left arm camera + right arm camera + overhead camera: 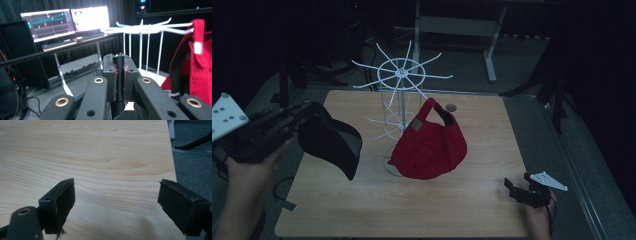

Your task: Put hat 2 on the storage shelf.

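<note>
Meanwhile, at frame left, the left hand-held gripper [304, 114] pinches a black fabric cap [332, 140] dangling above the pale wooden desk [412, 210]; the right hand-held gripper [518, 192] sits spread.

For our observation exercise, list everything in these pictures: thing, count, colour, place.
black cap: 1, black, held up left of the rack
red cap: 1, red, hanging on the rack
rack: 1, white wire, back middle of the table
table: 1, light wood
monitors: 2, lit, on a desk beyond the table
left gripper: 1, black, shut on the black cap
right gripper: 1, black, open, near right table corner
</note>
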### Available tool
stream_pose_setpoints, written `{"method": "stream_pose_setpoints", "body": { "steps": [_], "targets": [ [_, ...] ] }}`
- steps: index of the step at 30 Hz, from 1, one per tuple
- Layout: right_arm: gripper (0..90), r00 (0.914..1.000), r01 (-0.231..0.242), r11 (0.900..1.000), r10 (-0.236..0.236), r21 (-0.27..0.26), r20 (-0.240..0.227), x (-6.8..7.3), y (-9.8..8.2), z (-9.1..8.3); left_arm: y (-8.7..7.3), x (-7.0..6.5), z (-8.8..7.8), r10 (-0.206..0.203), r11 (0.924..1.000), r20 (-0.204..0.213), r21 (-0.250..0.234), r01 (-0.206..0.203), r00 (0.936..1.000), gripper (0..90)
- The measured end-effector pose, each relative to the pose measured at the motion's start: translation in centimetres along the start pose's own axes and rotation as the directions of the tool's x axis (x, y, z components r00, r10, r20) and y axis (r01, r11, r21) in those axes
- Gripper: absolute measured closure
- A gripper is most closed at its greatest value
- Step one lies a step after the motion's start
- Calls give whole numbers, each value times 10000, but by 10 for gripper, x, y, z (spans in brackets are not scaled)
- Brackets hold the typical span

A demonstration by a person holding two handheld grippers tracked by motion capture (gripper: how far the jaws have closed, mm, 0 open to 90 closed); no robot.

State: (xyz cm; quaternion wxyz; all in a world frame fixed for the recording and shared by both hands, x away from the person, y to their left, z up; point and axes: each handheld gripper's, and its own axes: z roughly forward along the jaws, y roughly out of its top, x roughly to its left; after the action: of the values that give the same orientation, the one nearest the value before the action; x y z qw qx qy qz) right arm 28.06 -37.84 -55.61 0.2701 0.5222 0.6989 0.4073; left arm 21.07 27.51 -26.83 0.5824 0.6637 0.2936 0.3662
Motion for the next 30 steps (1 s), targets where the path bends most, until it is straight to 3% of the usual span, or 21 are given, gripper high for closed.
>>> {"method": "stream_pose_setpoints", "body": {
  "steps": [8,14,22,30],
  "targets": [
    [141,10000,1,10000,-1,-8,-3,0,0,0,25,-5,14,239,9992,626,-340,-218,9978,852],
    [142,10000,-16,10000,16,0,-14,-1,0,0,36,-11,28,581,9978,818,-366,-552,9950,851],
    [141,10000,-55,10000,55,-5,-20,-1,0,0,48,-8,50,433,9985,960,-385,-398,9944,851],
    [141,10000,-81,10000,81,15,-35,-1,0,0,49,-16,64,374,9988,1469,-376,-322,9884,850]
  ]
}}
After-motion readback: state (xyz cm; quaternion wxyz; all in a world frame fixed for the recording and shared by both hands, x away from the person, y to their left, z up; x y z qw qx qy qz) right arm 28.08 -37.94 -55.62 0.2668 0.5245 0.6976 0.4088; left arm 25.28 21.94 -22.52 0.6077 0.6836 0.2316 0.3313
